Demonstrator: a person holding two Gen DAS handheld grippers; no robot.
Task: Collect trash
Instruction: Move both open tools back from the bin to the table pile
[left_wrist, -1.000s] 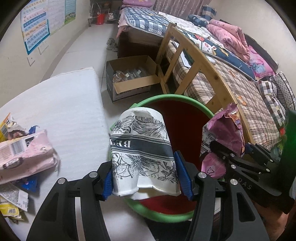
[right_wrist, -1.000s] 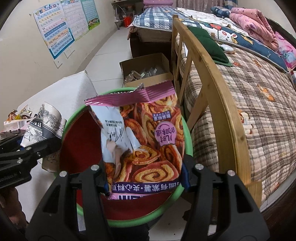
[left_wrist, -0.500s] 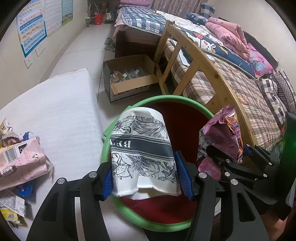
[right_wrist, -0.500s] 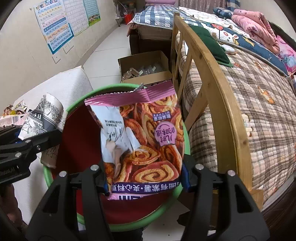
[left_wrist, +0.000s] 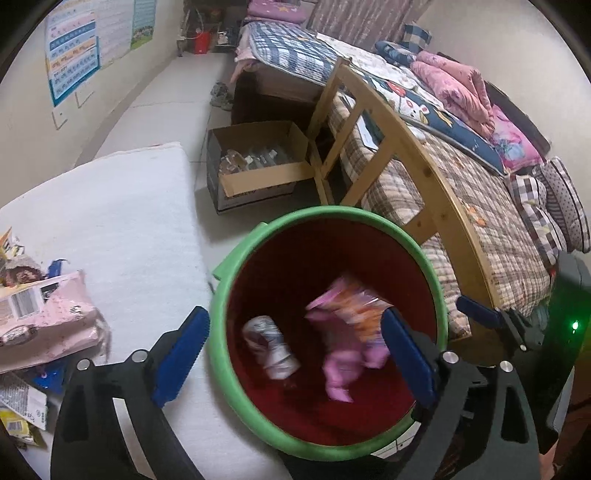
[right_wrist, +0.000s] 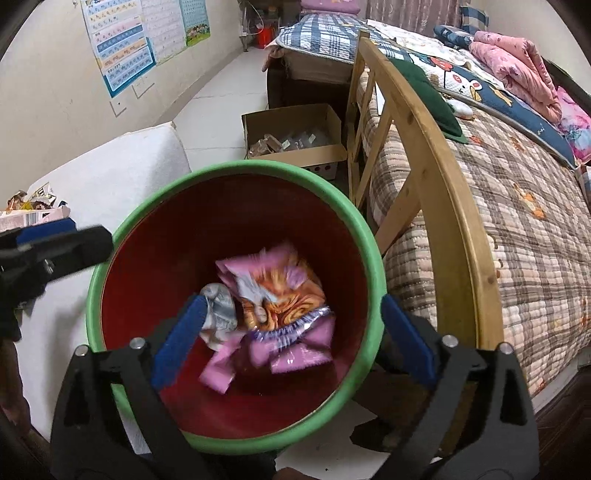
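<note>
Dropping trash into bin, both jaws opening, nothing between them.
Paper cup (left_wrist: 271, 345) and pink snack bag (right_wrist: 275, 295) below jaws, inside green-rimmed bin (left_wrist: 436, 280); best to hold left gripper (left_wrist: 291, 349) and right gripper (right_wrist: 291, 341) over rim, then turn to wrappers (left_wrist: 40, 317) left on tabletop (left_wrist: 122, 221).

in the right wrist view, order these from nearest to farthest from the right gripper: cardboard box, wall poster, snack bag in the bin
1. Snack bag: in the bin, just past the right gripper, whose jaws are opening with nothing between them.
2. Cardboard box: on the floor beyond the bin, beside the bed frame.
3. Wall poster: upper left, on the far wall.
</note>
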